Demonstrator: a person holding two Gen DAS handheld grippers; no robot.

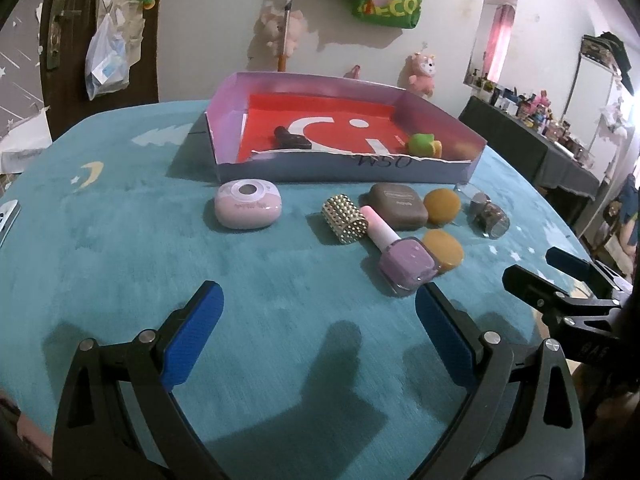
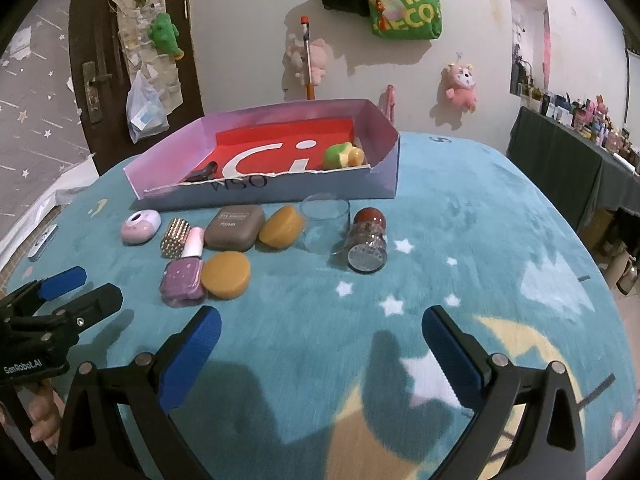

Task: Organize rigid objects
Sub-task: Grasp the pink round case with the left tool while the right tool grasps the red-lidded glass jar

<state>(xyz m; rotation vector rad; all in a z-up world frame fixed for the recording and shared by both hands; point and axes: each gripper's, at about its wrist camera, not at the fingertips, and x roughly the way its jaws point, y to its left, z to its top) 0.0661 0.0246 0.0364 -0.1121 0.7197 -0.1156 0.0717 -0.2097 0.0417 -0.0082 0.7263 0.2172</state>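
Nearest the cameras, the left gripper point(image 1: 318, 312) and the right gripper point(image 2: 320, 330) both hover low over the teal tabletop point(image 1: 120, 280), each with its blue-padded jaws spread wide and holding nothing; the left gripper point(image 2: 80, 286) also shows at the left edge of the right wrist view, with fingertips of a hand point(image 2: 42, 420) below it; just beyond the left gripper lies a purple nail polish bottle point(image 1: 404, 262) on its side, its pink cap pointing away, touching an orange disc point(image 1: 444, 250) on its right; behind these a row runs across the tabletop: a pink oval case point(image 1: 248, 209) stands apart at the left, then a gold studded cylinder point(image 1: 345, 219), a brown case point(image 1: 399, 205), a second orange puck point(image 1: 442, 205), a clear glass point(image 2: 325, 222) standing upright, and a small jar point(image 2: 367, 246) with a red lid lying on its side; past the row sits a shallow purple box point(image 1: 224, 120) with a red sheet on its floor, close behind the items; inside it lie a dark small object point(image 1: 292, 138) toward the left and a green and yellow toy point(image 1: 424, 145) toward the right; beyond the tabletop a pale wall carries a pink plush point(image 2: 460, 86) and a green bag point(image 2: 408, 4).
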